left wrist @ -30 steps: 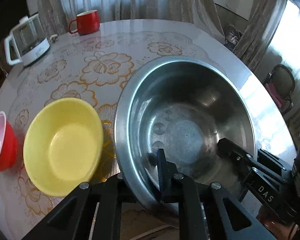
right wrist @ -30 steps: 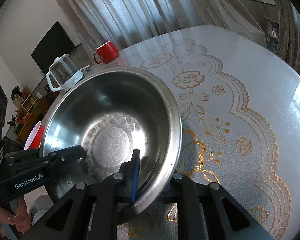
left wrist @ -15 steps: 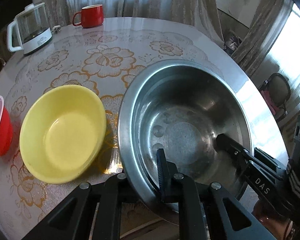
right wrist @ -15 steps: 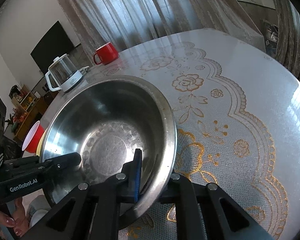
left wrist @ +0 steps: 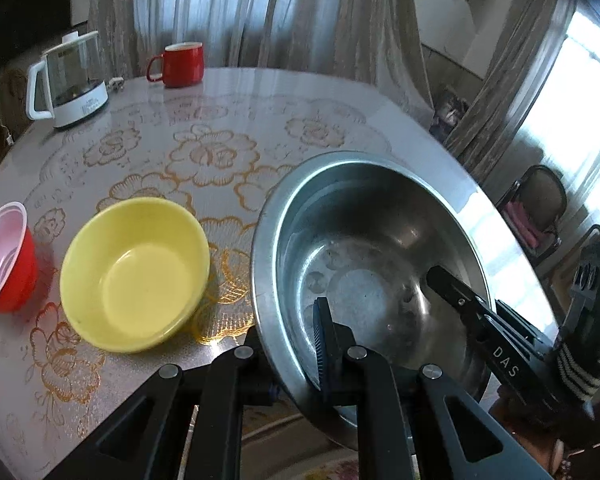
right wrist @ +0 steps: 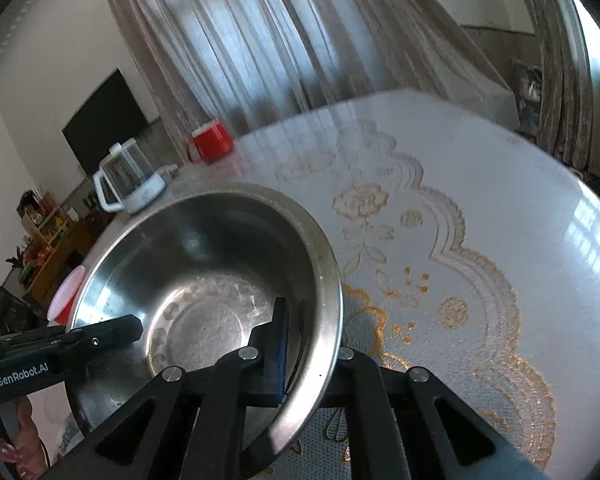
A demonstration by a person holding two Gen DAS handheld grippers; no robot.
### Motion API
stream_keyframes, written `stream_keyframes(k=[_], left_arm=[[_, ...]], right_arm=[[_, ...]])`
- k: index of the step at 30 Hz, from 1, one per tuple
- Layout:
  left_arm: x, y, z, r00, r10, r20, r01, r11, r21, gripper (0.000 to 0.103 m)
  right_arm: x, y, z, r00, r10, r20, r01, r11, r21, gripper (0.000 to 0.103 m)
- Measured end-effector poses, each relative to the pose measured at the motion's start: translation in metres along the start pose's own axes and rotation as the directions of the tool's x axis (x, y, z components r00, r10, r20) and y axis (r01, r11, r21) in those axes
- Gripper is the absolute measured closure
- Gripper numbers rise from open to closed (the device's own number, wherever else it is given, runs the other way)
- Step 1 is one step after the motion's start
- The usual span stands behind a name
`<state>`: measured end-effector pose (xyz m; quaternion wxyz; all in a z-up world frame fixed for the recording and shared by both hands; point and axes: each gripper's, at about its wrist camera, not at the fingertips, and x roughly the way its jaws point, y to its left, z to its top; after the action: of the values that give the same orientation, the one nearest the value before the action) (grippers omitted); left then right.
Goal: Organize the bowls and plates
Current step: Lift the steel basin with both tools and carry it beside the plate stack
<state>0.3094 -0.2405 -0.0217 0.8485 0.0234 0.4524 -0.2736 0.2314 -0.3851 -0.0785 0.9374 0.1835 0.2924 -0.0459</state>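
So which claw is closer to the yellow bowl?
Left. The left claw pinches the steel bowl's rim on the side next to the yellow bowl. The right claw pinches the steel bowl's opposite rim, farther away.

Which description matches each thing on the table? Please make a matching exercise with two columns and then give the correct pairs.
Things:
1. steel bowl
2. yellow bowl
3. red mug
4. kettle

Descriptions:
A. clear glass, white handle
B. far edge of the table, beside the kettle
C. gripped at its rim from two sides
D. empty, between the red cup and the steel bowl

Pairs: 1-C, 2-D, 3-B, 4-A
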Motion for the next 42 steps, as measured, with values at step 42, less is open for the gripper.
stream_keyframes(k=[42], left_arm=[[-0.167,0.083,-0.120,0.960,0.073,0.269,-0.043,0.992,-0.117,0.084]], right_arm=[[-0.107,0.141,-0.068,0.980,0.201,-0.004,-0.199,0.970,-0.136,0.096]])
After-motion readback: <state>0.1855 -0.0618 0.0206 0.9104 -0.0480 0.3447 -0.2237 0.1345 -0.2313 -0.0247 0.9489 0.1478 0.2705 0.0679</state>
